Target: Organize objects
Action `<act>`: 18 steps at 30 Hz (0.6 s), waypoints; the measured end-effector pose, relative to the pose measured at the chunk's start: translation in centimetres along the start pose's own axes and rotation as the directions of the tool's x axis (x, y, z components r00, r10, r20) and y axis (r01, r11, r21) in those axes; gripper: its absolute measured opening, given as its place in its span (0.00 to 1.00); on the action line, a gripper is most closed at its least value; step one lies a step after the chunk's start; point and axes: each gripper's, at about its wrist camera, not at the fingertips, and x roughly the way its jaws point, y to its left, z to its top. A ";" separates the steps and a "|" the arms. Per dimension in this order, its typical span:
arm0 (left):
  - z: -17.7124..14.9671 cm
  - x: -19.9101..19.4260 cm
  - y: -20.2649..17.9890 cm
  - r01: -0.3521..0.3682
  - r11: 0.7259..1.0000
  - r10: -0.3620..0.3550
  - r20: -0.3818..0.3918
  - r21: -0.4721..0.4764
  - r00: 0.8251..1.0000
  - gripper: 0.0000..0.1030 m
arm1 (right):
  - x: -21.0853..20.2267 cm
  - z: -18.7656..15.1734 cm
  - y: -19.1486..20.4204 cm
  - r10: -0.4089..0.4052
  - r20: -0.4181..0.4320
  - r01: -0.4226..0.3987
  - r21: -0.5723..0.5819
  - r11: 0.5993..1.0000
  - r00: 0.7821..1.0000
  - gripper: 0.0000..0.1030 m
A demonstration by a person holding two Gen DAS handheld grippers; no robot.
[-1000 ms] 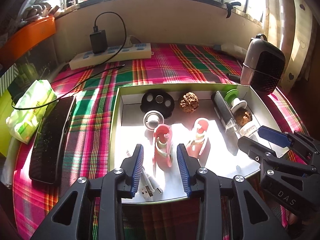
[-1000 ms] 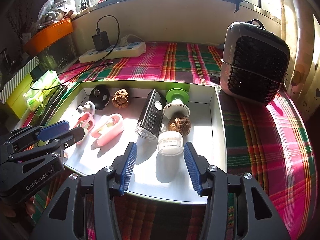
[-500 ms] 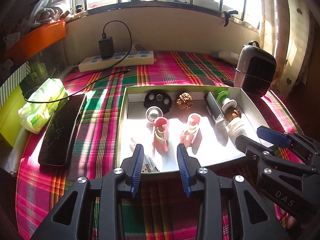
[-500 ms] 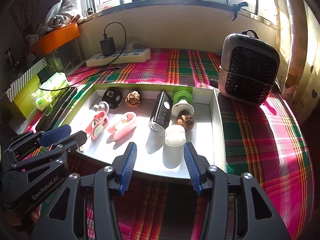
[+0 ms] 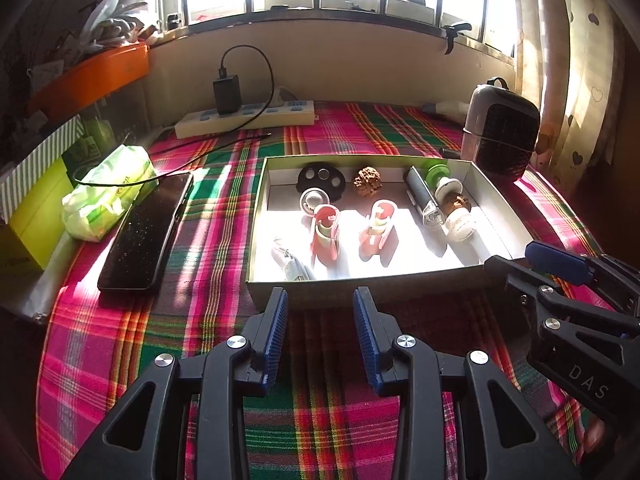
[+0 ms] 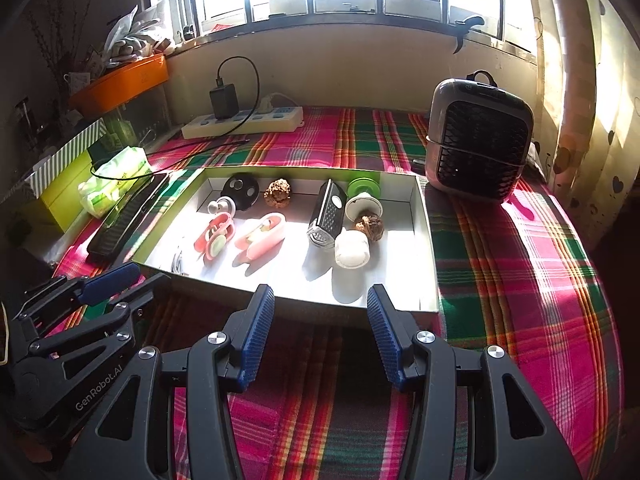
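A shallow white box lies on the plaid cloth. It holds two pink clips, a black disc, a walnut, a dark grater, a green and white spool, a white jar and a white cable. My left gripper is open and empty, just in front of the box's near wall. My right gripper is open and empty at the same wall, further right.
A black keyboard and a green tissue pack lie left of the box. A power strip with charger sits at the back wall. A small grey heater stands at the right rear. Boxes and an orange tray stand at the far left.
Both grippers have drawn back from over the box to in front of its near wall. Both stay open and empty. The box's contents have not moved.
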 end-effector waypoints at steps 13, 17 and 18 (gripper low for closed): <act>-4.2 -0.3 -1.1 0.012 1.000 -0.011 -0.085 0.014 0.996 0.32 | -0.1 -4.4 0.2 0.005 -0.087 -0.003 0.026 1.000 0.996 0.48; -5.1 -0.6 -1.6 0.011 1.000 -0.009 -0.095 0.022 0.995 0.32 | -0.4 -5.3 0.0 0.000 -0.100 0.004 0.034 0.999 0.995 0.48; -5.1 -0.7 -1.7 0.013 1.000 -0.010 -0.096 0.022 0.995 0.32 | -0.4 -5.5 0.0 -0.002 -0.103 0.005 0.035 0.999 0.995 0.48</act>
